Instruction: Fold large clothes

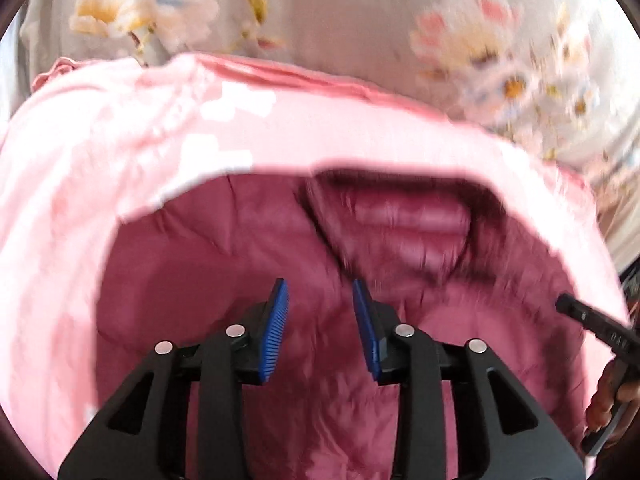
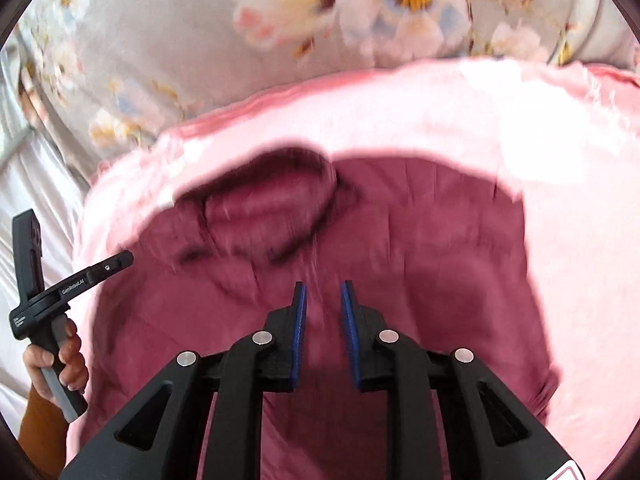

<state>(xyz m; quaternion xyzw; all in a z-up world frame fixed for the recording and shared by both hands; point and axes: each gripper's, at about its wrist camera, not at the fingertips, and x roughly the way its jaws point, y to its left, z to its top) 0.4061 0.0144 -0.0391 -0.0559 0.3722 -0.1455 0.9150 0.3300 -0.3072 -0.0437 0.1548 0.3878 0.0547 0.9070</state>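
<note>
A large pink garment (image 1: pixel 132 148) lies spread on a floral bedsheet; much of it is in dark shadow, with its ribbed collar (image 1: pixel 404 216) ahead. My left gripper (image 1: pixel 320 292) hovers above the shadowed cloth, open and empty. In the right wrist view the same garment (image 2: pixel 460 108) fills the frame, with the collar (image 2: pixel 272 196) ahead to the left. My right gripper (image 2: pixel 323 292) is open and empty above the cloth. The left gripper's handle, held by a hand, shows at the left edge of the right wrist view (image 2: pixel 44 312). Both views are motion-blurred.
The grey floral bedsheet (image 1: pixel 352 12) extends beyond the garment's far edge, also in the right wrist view (image 2: pixel 168 40). White wrinkled fabric (image 2: pixel 36 184) lies to the left. The right gripper's handle and hand show at the right edge (image 1: pixel 608 344).
</note>
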